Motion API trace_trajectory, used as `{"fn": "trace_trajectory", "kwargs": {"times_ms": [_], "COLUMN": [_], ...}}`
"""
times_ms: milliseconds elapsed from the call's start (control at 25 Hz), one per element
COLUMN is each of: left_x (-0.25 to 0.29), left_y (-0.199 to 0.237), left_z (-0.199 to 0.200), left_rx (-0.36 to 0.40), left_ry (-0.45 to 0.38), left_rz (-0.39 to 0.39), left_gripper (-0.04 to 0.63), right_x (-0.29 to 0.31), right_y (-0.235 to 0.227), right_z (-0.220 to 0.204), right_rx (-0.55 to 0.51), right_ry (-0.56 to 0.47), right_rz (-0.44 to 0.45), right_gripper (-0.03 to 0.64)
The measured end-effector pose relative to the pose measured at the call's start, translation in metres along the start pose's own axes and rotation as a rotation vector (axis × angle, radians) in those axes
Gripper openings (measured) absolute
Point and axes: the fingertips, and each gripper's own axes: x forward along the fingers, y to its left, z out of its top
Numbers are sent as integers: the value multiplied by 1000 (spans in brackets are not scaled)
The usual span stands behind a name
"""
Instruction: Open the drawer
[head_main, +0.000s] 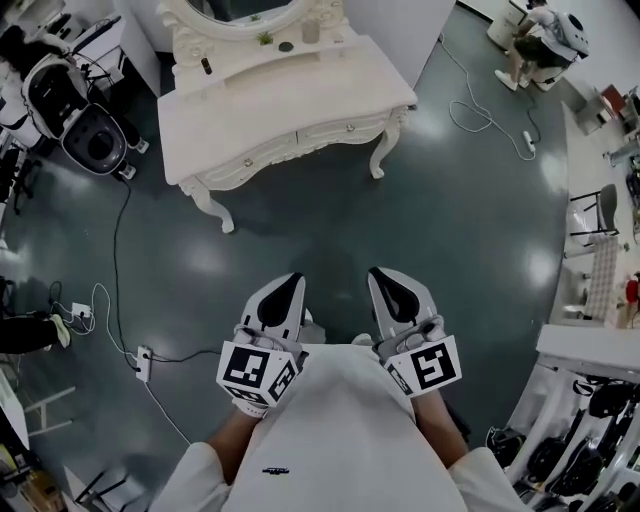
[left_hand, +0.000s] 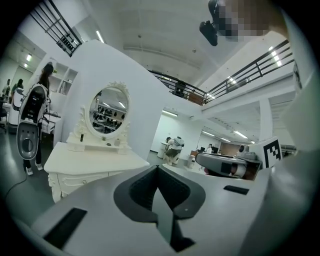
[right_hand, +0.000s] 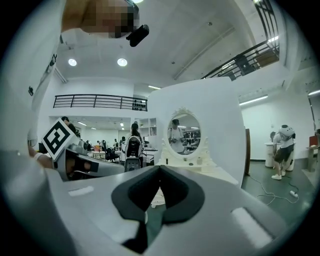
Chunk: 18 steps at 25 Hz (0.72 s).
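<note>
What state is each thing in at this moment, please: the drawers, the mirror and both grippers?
Drawers: closed, fronts flush with the dressing table.
Mirror: upright at the back of the tabletop.
Left gripper: shut, empty, well short of the table.
Right gripper: shut, empty, well short of the table.

A dark grey floor (head_main: 440, 220) gleams with ceiling glare, and a black cable (head_main: 114, 250) snakes across it to a power strip (head_main: 143, 362). A white partition wall (right_hand: 225, 115) stands tall. Beyond it runs a railed balcony (right_hand: 95, 101) under round ceiling lights (right_hand: 122, 62), with possibly desks farther back.
</note>
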Motion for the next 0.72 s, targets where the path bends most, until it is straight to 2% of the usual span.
{"fn": "trace_trajectory", "kwargs": {"times_ms": [160,360,720], "left_x": [-2,-7,-11], "left_y": [23,53,67], "left_z": [10,11,25], "left_rx": [10,-14,-60], "left_ry": [-4,-11,-56], "left_rz": [-29,-28,-34], "left_gripper": [9,8,8], "right_x": [23,43,58], "right_y": [7,17,30], "right_z": [-2,-8,-2], "right_rx": [5,14,2], "right_ry": [9,14,33], "right_rz": [-9,-48,-45], "right_gripper": [11,11,11]}}
